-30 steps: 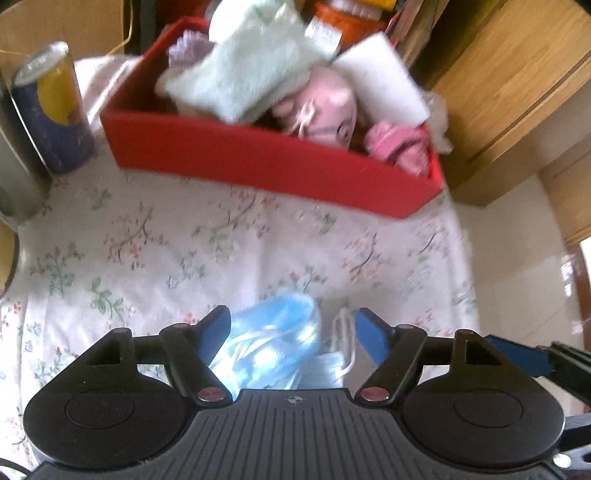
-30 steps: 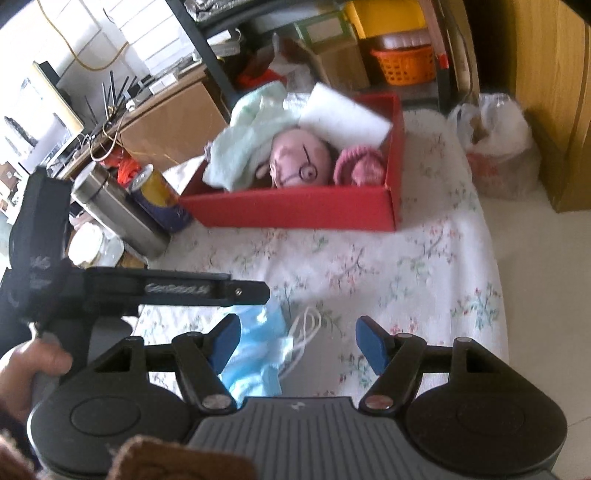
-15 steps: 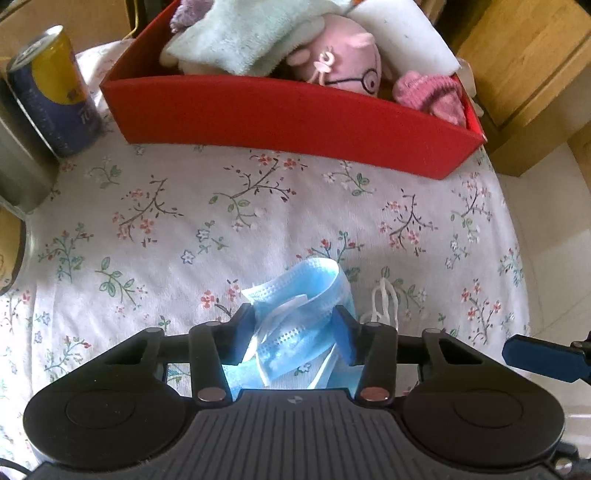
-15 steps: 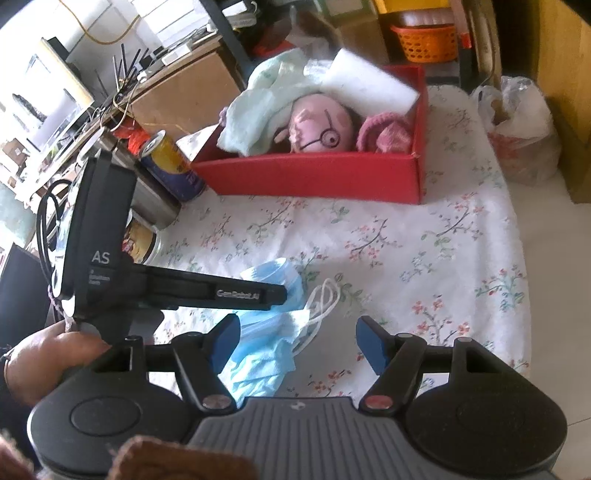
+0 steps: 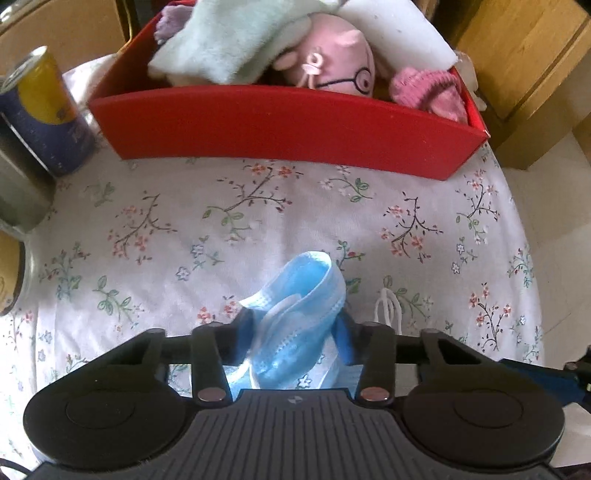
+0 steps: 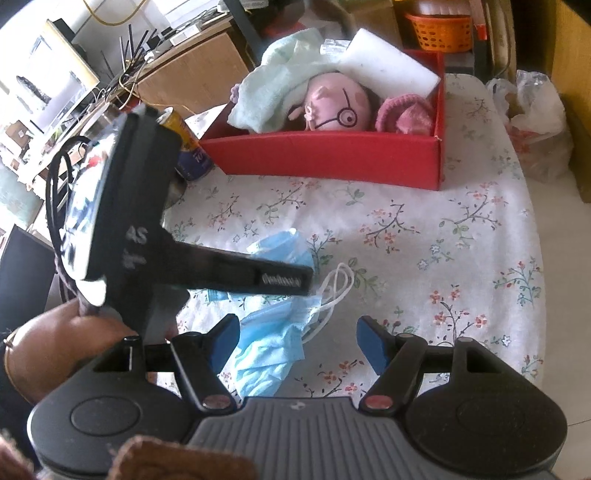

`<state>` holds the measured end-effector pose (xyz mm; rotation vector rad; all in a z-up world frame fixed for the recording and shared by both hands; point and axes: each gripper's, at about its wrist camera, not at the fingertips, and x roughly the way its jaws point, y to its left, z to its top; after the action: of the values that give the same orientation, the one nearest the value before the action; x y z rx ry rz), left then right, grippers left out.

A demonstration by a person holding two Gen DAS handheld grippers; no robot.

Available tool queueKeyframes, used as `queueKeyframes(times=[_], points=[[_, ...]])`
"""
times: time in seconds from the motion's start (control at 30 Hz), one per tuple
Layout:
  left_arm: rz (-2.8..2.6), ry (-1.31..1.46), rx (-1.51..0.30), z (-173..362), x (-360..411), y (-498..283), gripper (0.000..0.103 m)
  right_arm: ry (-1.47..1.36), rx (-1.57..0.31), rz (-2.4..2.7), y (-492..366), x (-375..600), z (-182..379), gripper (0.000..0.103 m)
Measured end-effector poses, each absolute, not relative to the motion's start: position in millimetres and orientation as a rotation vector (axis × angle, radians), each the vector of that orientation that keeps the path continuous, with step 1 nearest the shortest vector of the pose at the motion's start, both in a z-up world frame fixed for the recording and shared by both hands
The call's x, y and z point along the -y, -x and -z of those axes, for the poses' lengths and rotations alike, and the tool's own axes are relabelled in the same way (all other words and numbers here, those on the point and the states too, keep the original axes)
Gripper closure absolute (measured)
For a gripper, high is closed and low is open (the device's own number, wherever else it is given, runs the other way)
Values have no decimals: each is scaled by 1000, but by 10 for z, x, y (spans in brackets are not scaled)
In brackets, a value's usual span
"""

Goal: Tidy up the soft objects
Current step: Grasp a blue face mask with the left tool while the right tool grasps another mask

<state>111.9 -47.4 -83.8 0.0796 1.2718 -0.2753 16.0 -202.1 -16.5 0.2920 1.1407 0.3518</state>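
My left gripper (image 5: pixel 295 325) is shut on a bunch of blue face masks (image 5: pixel 303 317), which bulge up between its blue pads over the floral cloth. The masks also show in the right wrist view (image 6: pixel 273 332), with white ear loops (image 6: pixel 332 291) trailing to the right. My right gripper (image 6: pixel 297 338) is open and empty just above the masks. The left gripper's body (image 6: pixel 155 236) crosses the right wrist view. The red box (image 5: pixel 288 125) at the back holds a mint towel (image 5: pixel 221 48), a pink plush head (image 5: pixel 332 62), a white sponge (image 5: pixel 399 33) and a pink knitted piece (image 5: pixel 428 92).
A blue and yellow can (image 5: pixel 48 118) and a steel flask (image 5: pixel 18 184) stand at the left of the box. The table's right edge (image 5: pixel 524 240) drops to a tiled floor. A wooden cabinet (image 5: pixel 524 66) and a plastic bag (image 6: pixel 532 122) are at the right.
My left gripper has closed from open onto the blue masks and gathered them. It has moved closer to the red box. My right gripper has stayed open.
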Motion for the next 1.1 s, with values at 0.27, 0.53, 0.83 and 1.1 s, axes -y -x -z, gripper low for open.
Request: queueKeyframes(times=[0.27, 0.53, 0.83, 1.1], points=[[249, 2, -1239, 634, 114, -1104, 79, -282, -1198, -387, -222, 1758, 304, 61], [236, 101, -1232, 515, -171, -1104, 77, -292, -1355, -341, -352, 1430, 576, 61], [249, 84, -1226, 511, -165, -1074, 76, -188, -1321, -300, -297, 1317, 696, 70], [248, 65, -1243, 530, -170, -1059, 73, -186, -1305, -334, -253, 1454, 709, 96]])
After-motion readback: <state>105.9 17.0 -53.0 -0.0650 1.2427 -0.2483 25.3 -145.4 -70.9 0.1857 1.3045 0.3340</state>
